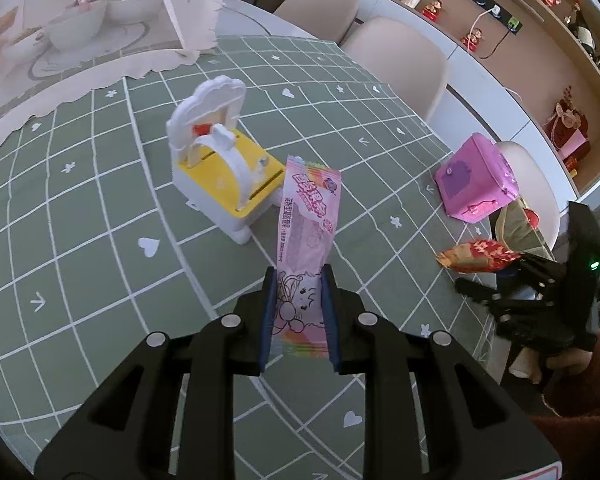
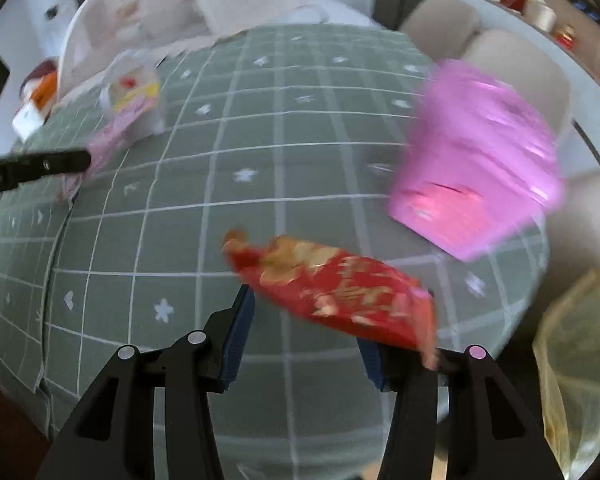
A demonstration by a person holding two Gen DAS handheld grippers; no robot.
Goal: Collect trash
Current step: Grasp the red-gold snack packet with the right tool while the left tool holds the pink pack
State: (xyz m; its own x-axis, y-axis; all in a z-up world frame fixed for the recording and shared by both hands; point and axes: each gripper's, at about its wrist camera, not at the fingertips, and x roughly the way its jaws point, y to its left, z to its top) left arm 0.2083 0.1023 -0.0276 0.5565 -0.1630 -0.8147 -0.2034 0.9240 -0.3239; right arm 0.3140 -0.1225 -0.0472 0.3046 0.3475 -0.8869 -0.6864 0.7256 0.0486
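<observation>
The left tongs (image 1: 300,280) stand narrow, clamped on a long pink candy wrapper (image 1: 306,236). The blue pads (image 1: 269,320) press the wrapper's lower end from both sides, and the rest of it sticks out ahead of the tips, above the green checked cloth of the bench (image 1: 100,220). Just beyond the wrapper's far end stands a white and yellow toy (image 1: 220,168), upright on the cloth.

The right tongs (image 2: 306,312) stand wide. A red and gold wrapper (image 2: 332,292) lies across the gap between their pads; its right end reaches over the right finger, while the left blue pad (image 2: 240,332) sits just beside its left end. The right wrist picture is blurred, so whether the pads actually press the wrapper or it only rests there cannot be told. In the left wrist view the same red wrapper (image 1: 476,256) shows at the tip of the right tongs (image 1: 496,276), near the bench's edge, with a hand (image 1: 568,360) in a dark red sleeve holding the tool.

A pink box (image 1: 476,180) sits tilted on the cloth near the right side of the bench, close behind the red wrapper. A yellowish see-through bag (image 2: 576,360) hangs at the bench's right edge, beside the right tongs. From the right wrist, the left tongs (image 2: 80,160) show as a dark bar at the far left with the pink wrapper (image 2: 104,148) in them.
</observation>
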